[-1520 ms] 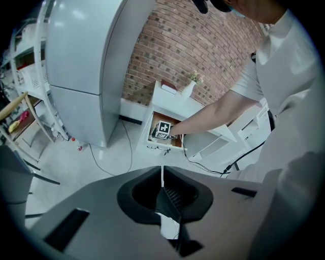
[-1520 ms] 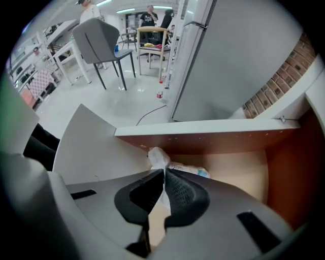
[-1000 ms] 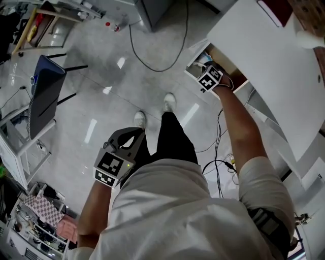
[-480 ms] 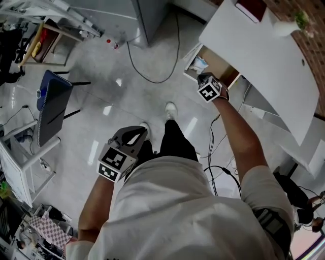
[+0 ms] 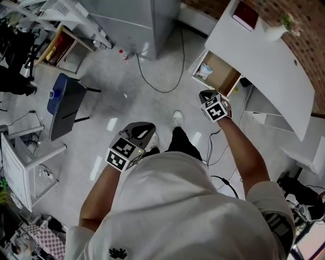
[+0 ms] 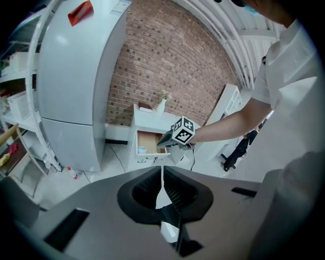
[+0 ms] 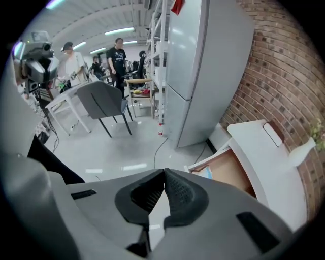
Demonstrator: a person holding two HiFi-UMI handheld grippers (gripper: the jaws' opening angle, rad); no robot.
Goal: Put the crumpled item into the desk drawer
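Note:
The white desk (image 5: 264, 71) stands at the upper right of the head view, its wooden drawer (image 5: 222, 74) pulled open. A crumpled pale blue-white item (image 5: 204, 71) lies in the drawer's left end, also seen in the left gripper view (image 6: 141, 150) and the right gripper view (image 7: 207, 172). My right gripper (image 5: 205, 94) hangs just in front of the drawer, outside it, jaws shut with nothing between them (image 7: 164, 172). My left gripper (image 5: 145, 130) is held low over the floor by my legs, jaws shut and empty (image 6: 162, 170).
A grey cabinet (image 5: 147, 20) stands left of the desk, with a black cable (image 5: 157, 84) looping over the floor. A dark chair (image 5: 63, 104) is at the left. A red book (image 5: 245, 15) and a white vase (image 5: 277, 31) rest on the desk. Several people stand far off (image 7: 119, 56).
My right gripper has drawn back out of the drawer toward me, empty. The whole view has pulled away from the desk. My left gripper has stayed by my legs.

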